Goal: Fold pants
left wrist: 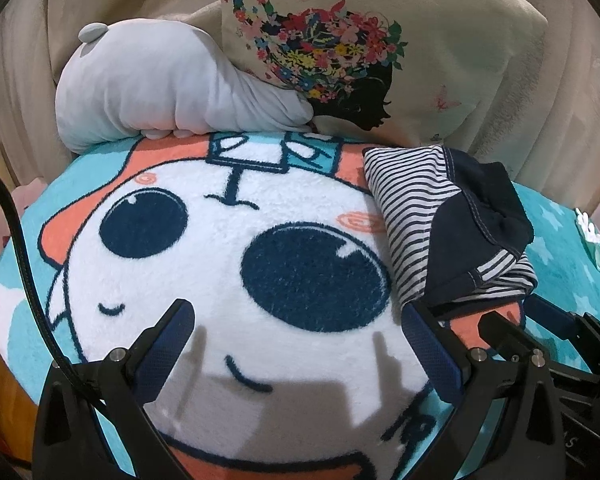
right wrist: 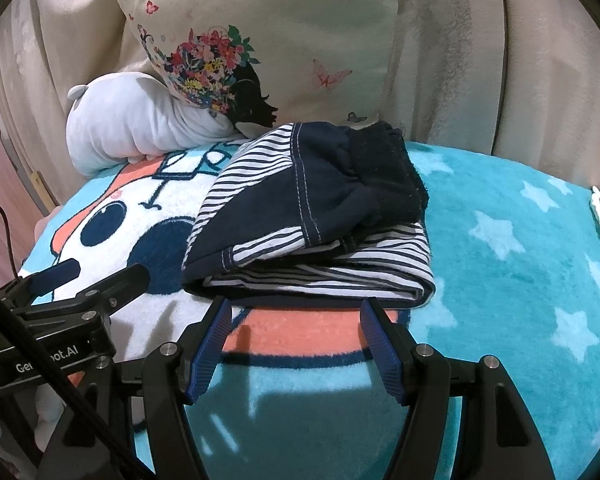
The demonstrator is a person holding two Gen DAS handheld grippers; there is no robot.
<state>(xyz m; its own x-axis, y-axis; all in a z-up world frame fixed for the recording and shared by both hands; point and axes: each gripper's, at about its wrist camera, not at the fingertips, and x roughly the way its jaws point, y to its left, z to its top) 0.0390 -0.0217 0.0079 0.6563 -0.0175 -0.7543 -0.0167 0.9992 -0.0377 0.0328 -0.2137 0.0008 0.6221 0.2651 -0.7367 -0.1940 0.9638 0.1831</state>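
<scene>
The pants [right wrist: 308, 216] are small, navy with navy-and-white striped panels, and lie folded in a compact bundle on a fleece blanket. In the left wrist view the pants [left wrist: 452, 232] sit at the right. My left gripper [left wrist: 296, 320] is open and empty over the blanket's white cartoon face, left of the bundle. My right gripper [right wrist: 296, 312] is open and empty, its fingertips just in front of the bundle's near folded edge. The left gripper [right wrist: 100, 276] also shows at the left of the right wrist view.
The blanket [right wrist: 520, 280] is turquoise with white stars and a big cartoon face [left wrist: 220, 264]. A grey plush pillow [left wrist: 160, 92] and a cream cushion [left wrist: 380, 40] with a floral print lie behind. Beige curtain hangs beyond. A black cable [left wrist: 20, 248] runs at left.
</scene>
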